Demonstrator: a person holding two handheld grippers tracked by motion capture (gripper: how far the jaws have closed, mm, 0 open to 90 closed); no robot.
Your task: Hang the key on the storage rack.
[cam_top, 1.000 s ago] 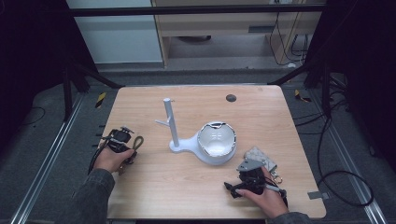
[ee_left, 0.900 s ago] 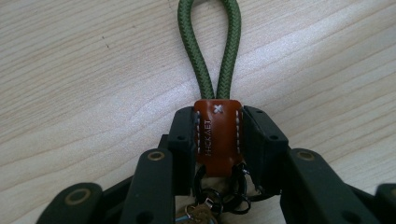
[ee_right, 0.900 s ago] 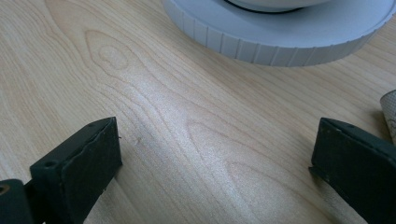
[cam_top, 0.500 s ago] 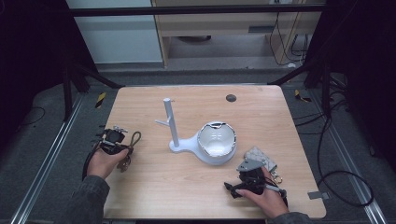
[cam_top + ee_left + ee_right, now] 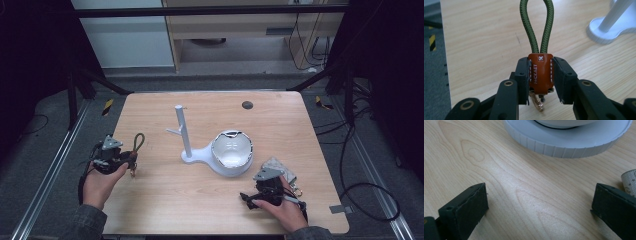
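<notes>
Up close, left gripper [image 5: 540, 80] clamps keychain's orange tab [image 5: 540, 72]; right gripper [image 5: 539, 212] gapes empty.

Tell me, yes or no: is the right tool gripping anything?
No, the right tool has its jaws wide apart over bare table, with nothing between them.

The left gripper [image 5: 540, 82] clamps the brown leather tab [image 5: 540, 72] of a key fob between its pads; a green cord loop [image 5: 537, 25] rises from the tab, metal hardware [image 5: 537, 102] hangs below it, over the tabletop [image 5: 481, 42], with a white stand base [image 5: 610, 31] at upper right
</notes>
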